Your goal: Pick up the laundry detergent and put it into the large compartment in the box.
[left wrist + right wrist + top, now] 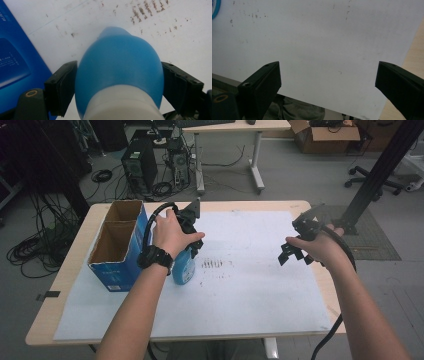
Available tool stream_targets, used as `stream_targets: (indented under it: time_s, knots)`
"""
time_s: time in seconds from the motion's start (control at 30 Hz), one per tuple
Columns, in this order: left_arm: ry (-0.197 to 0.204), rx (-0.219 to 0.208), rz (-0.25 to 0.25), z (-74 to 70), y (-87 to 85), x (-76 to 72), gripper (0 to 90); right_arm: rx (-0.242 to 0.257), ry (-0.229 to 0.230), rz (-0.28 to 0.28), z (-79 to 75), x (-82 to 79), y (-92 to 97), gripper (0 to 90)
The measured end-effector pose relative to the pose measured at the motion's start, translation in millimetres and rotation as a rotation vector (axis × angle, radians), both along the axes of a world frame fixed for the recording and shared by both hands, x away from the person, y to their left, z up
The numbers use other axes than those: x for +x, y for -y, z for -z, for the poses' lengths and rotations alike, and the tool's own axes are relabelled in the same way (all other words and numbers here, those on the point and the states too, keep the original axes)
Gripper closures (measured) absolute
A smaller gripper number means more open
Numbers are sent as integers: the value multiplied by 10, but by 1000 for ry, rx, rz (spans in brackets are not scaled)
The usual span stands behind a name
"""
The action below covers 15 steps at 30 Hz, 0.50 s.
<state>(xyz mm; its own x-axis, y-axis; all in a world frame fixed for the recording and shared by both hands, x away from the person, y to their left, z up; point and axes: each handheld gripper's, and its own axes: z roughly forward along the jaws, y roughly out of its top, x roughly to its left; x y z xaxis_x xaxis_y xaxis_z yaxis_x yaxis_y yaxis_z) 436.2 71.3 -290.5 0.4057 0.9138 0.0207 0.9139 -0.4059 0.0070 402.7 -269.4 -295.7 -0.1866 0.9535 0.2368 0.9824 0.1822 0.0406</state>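
1. High view: left gripper (192,240), left of centre, clamps a blue bottle (184,269) standing on the white mat (260,295), just beside the blue box (117,245). Swinging the bottle left could knock that box.
2. Left gripper view: both jaws press the bottle's rounded shoulders (120,65) at frame centre; the curved, smooth surface could slip out upward if the squeeze is weak.
3. Right gripper view: right gripper (327,77) has its jaws wide apart, nothing between them, over bare mat; the bottle's edge peeks in at the upper left corner.
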Motion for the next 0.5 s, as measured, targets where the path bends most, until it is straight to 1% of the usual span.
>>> stream_targets:
  time_s: [0.3, 0.5]
  knots:
    - [7, 3, 0, -2, -2, 9, 225, 0, -1, 0, 5, -4, 10, 65]
    - [5, 4, -3, -1, 5, 11, 239, 0, -4, 1, 15, -5, 9, 65]
